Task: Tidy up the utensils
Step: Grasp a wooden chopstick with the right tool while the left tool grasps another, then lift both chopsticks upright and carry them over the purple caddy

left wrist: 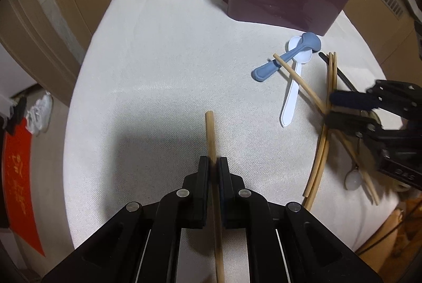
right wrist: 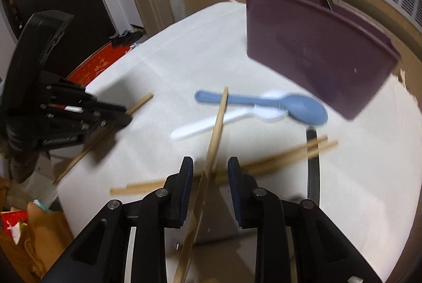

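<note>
The left gripper (left wrist: pixel 213 161) is clenched on one chopstick (left wrist: pixel 210 133), the right gripper (right wrist: pixel 210 166) stands released around another chopstick (right wrist: pixel 215 135), so sorting is underway; next, carry them past the blue spoon (right wrist: pixel 277 103) into the purple holder (right wrist: pixel 316 50).

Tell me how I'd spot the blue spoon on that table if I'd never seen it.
Start at the purple holder standing at the far side of the white cloth. Just in front of it lie two crossed spoons. The blue spoon is the upper one, lying across a white spoon, with a chopstick over its handle; it is the only blue utensil there.
</note>
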A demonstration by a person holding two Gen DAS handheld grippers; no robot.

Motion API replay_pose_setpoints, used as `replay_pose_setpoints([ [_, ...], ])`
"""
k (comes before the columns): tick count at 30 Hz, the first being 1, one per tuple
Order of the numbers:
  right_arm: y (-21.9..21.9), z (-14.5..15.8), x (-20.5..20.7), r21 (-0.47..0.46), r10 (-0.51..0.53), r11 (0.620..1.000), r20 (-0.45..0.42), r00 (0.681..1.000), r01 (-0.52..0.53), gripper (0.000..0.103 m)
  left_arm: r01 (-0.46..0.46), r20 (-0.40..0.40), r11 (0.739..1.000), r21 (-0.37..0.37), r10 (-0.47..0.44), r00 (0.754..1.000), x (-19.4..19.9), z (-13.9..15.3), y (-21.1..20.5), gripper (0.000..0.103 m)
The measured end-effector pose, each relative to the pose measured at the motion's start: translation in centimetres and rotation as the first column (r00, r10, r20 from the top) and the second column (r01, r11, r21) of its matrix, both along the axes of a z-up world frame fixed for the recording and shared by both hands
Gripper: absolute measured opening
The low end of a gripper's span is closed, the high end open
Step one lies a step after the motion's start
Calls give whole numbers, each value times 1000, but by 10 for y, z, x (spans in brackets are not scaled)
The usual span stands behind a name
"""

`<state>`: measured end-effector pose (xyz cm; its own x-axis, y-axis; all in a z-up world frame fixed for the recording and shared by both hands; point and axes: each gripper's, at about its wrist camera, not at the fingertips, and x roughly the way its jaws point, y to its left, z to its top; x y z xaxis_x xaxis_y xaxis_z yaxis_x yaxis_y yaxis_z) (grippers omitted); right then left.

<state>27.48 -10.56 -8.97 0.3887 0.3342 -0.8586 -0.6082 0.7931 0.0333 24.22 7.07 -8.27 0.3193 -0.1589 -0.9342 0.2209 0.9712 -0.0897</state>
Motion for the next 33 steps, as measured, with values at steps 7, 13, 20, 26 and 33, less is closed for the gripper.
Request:
replay_pose_setpoints([
  [7, 3, -8, 11, -13, -9, 1000, -44, 999, 9, 7, 8, 44, 1000, 30, -10, 999, 0, 1, -7, 7],
  [13, -34, 31, -23, 99, -44, 994, 11, 999, 43, 7, -4, 119, 1000, -16, 6, 993, -14, 11, -14, 6],
  [20, -80, 77, -53, 213, -144, 969, 85, 986, 123, 7, 63, 310, 992, -113, -24, 950, -46, 78, -41, 6],
  [26, -98, 117, -68, 282, -201, 949, 194, 960, 141, 7, 103, 472, 978, -179, -6, 882, -60, 139, -56, 6],
  [33, -97, 237, -55, 408, -296, 909, 497, 816, 81, 7, 179, 749, 932, -316, 129, 650, -41, 245, -57, 6],
])
